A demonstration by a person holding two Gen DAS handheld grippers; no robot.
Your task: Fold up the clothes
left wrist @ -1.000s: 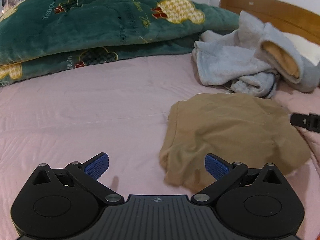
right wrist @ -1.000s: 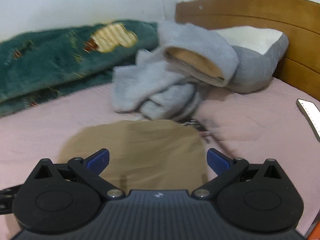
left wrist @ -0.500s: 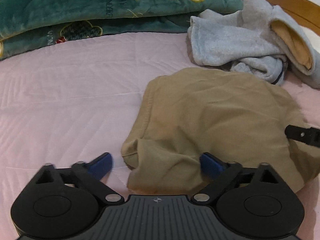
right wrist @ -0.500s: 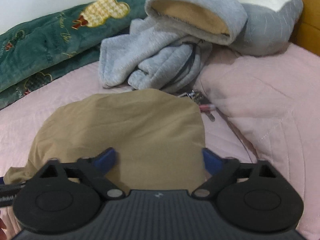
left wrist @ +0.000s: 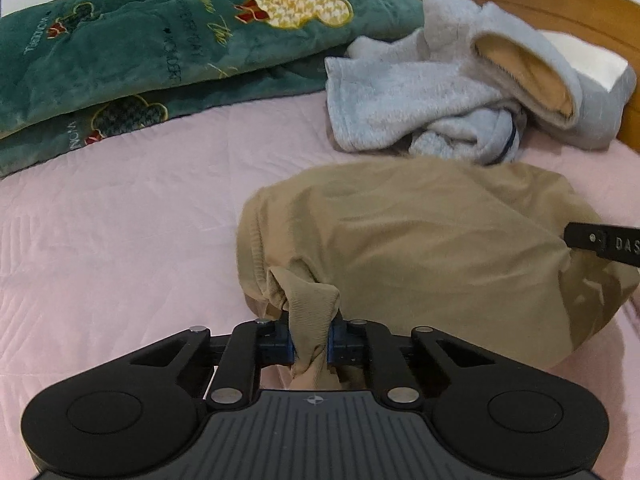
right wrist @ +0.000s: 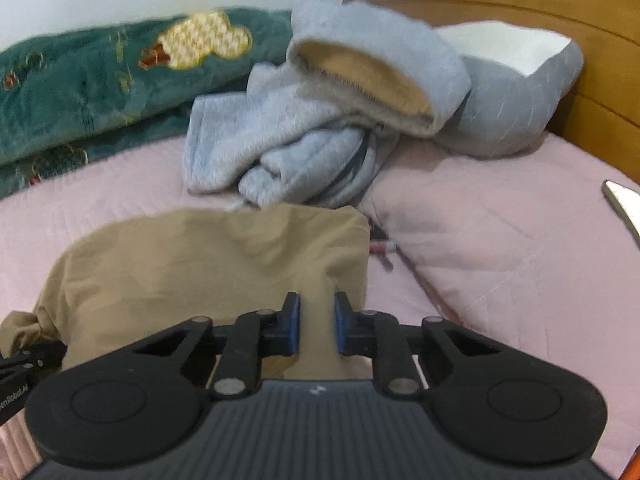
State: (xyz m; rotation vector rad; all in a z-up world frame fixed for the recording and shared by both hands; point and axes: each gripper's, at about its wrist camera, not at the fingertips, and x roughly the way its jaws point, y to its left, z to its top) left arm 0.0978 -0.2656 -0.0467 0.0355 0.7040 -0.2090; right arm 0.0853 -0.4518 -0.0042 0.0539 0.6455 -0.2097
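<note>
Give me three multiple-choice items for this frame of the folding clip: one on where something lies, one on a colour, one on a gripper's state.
1. Where does the grey fleece garment lie relative to the tan garment?
A. Beyond it, toward the headboard
B. Underneath it
C. Nearer the camera than it

2. What colour is the bedsheet?
A. White
B. Pink
C. Blue

3. What is the left gripper doing?
A. Wide open above the sheet
B. Shut on nothing
C. Shut on a bunched edge of the tan garment

Answers:
1. A, the grey fleece sits past the tan garment's far edge, near the wooden headboard.
2. B, the sheet reads pale pink in both wrist views.
3. C, ribbed tan fabric is pinched between the blue pads.
</note>
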